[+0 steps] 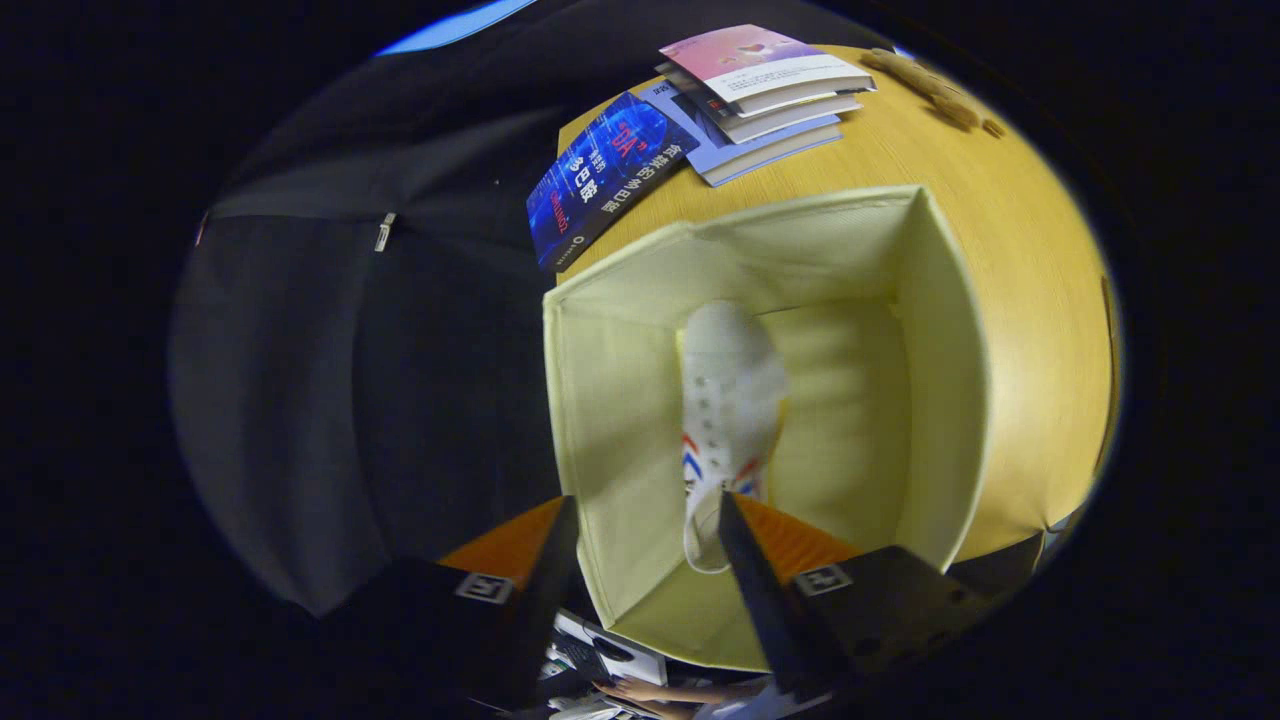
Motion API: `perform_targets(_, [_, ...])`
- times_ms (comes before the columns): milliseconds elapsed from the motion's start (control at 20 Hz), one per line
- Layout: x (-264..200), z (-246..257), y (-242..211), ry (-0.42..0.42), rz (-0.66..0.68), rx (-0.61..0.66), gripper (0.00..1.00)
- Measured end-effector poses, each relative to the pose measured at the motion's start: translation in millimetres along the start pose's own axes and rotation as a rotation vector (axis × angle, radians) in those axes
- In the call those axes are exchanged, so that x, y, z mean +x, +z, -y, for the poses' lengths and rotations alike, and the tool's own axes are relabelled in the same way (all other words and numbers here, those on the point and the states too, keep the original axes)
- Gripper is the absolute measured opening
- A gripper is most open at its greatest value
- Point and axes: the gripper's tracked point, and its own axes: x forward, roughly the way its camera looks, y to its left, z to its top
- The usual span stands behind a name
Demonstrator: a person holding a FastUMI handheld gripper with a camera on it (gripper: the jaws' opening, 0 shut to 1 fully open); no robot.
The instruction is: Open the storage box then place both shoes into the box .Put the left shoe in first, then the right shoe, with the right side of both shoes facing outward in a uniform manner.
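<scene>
I look down on a light wooden tabletop (1000, 260) whose near left corner meets the dark booth cloth (330, 380). On it stands the pale yellow, square fabric storage box (940, 380), open at the top, just ahead of my fingers and partly under them. Inside it lies one white canvas shoe (730, 400) with red and blue stripes on its side, lengthwise along the middle of the box floor, toe pointing away from me, heel end nearest my fingers. Beyond the box, a stack of paperback books (770, 110) with a pink cover on top rests on the table, and a dark blue book (600, 175) lies beside it at the table's edge. My gripper (645, 520) hangs above the box's near rim, fingers spread wide apart, holding nothing; the shoe's heel lies beneath the gap between them.
</scene>
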Motion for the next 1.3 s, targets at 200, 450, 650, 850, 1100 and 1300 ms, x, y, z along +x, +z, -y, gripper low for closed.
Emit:
perform_targets(200, [-11,0,-1,0.011,0.000,-0.023,0.99])
perform_targets(450, [-45,-8,-14,0.083,-0.035,-0.048,0.99])
perform_targets(650, [-91,2,-14,0.135,-0.002,-0.080,0.99])
perform_targets(850, [-146,32,-7,0.150,0.057,-0.120,0.99])
perform_targets(1100, [-210,95,13,0.102,0.159,-0.161,0.99])
perform_targets(1300, [-257,154,22,0.046,0.246,-0.158,0.99])
